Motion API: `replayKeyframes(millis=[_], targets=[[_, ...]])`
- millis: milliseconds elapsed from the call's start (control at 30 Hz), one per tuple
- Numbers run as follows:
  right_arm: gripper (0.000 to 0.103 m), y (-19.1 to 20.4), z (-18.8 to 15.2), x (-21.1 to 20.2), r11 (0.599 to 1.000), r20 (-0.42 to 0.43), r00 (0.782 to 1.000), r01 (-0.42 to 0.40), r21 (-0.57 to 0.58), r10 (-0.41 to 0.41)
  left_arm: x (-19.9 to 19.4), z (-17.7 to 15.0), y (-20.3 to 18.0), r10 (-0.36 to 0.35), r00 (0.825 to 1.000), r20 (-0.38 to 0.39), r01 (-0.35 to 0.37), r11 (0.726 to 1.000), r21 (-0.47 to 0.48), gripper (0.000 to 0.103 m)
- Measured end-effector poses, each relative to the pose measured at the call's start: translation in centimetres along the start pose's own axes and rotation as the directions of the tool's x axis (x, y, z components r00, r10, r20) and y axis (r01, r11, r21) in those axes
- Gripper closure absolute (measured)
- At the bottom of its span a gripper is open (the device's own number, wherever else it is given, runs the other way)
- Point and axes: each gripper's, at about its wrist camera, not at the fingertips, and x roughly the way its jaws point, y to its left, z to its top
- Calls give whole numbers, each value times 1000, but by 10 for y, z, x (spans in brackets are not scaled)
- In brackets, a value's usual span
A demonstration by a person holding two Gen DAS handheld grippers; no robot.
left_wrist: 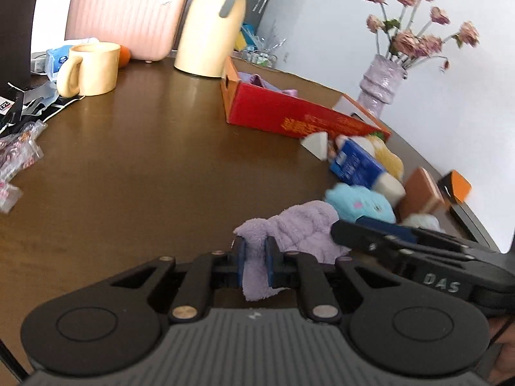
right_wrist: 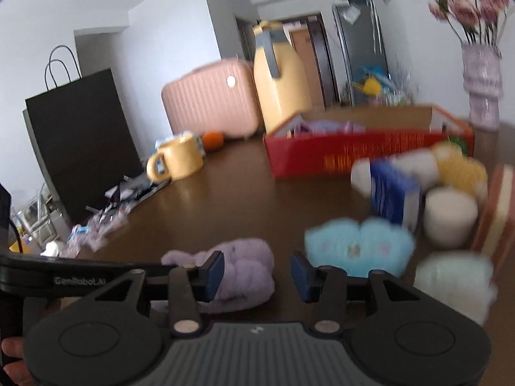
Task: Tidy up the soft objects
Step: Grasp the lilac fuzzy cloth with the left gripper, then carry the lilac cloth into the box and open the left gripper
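A fluffy lilac cloth (left_wrist: 296, 231) lies on the brown table, and my left gripper (left_wrist: 256, 259) is shut on its near corner, the blue pads pinching the fabric. The same lilac cloth (right_wrist: 244, 273) shows in the right wrist view, partly behind the left pad of my right gripper (right_wrist: 256, 273), whose jaws stand apart with no pad pressing on it. A light blue plush (left_wrist: 360, 204) (right_wrist: 357, 246) sits just beyond. A red cardboard box (left_wrist: 289, 115) (right_wrist: 354, 151) stands farther back with lilac fabric inside. The right gripper's arm (left_wrist: 418, 251) reaches in from the right of the left wrist view.
A pile of soft things lies right of the cloth: a blue packet (right_wrist: 392, 193), white rolls (right_wrist: 449, 218), a yellow plush (right_wrist: 460, 167). A cream mug (left_wrist: 93, 69), a cream jug (left_wrist: 212, 22), a pink case (left_wrist: 125, 13), a flower vase (left_wrist: 381, 80) and a black bag (right_wrist: 80, 138) ring the table.
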Motion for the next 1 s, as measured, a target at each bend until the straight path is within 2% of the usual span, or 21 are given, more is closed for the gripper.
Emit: replayKeyframes(millis=[133,367,400,467,500,533,600,733,867,900,967,1000], targets=[[58,-6,-11,-16,999,-9,1000,18,43,-18,-12,-14,-11,-51,999,2,51,998,23,90],[58,-19,-25,-44,994,2,998,62,93,-63,-7,-30,-32,-128,991,-28,129,991,34,88],[58,-22,-28,-48,992,3,998,69,102,-69,-7,-31,-33,-137,990,-31,138,990,31,85],[58,-28,-31,-50,990,1,997,71,126,-72,-3,-31,-34,-123,992,-34,123,992,17,74],[58,-30,-33,-51,988,-1,998,68,142,-68,-1,-32,-35,-108,993,-35,109,994,10,57],[58,-32,-34,-51,985,-3,998,68,157,-68,1,-33,-36,-88,996,-31,88,996,9,52],[58,-33,-36,-48,984,-1,998,69,163,-69,1,-34,-35,-35,999,-12,35,999,6,52],[60,-32,-39,-43,984,2,998,66,165,-67,0,-33,-30,-41,999,-15,40,999,-20,52],[76,-29,-41,-40,988,10,999,35,148,-37,-1,-32,-31,-21,1000,-20,19,998,-65,57],[77,-26,-41,-40,990,13,999,40,132,-42,-2,-32,-32,-19,1000,-23,18,997,-79,58],[78,-22,-41,-39,994,21,998,52,97,-54,-5,-33,-36,-21,1000,-23,20,997,-74,63],[78,-21,-42,-38,995,25,998,55,84,-57,-6,-34,-38,-18,1000,-18,17,998,-63,71]])
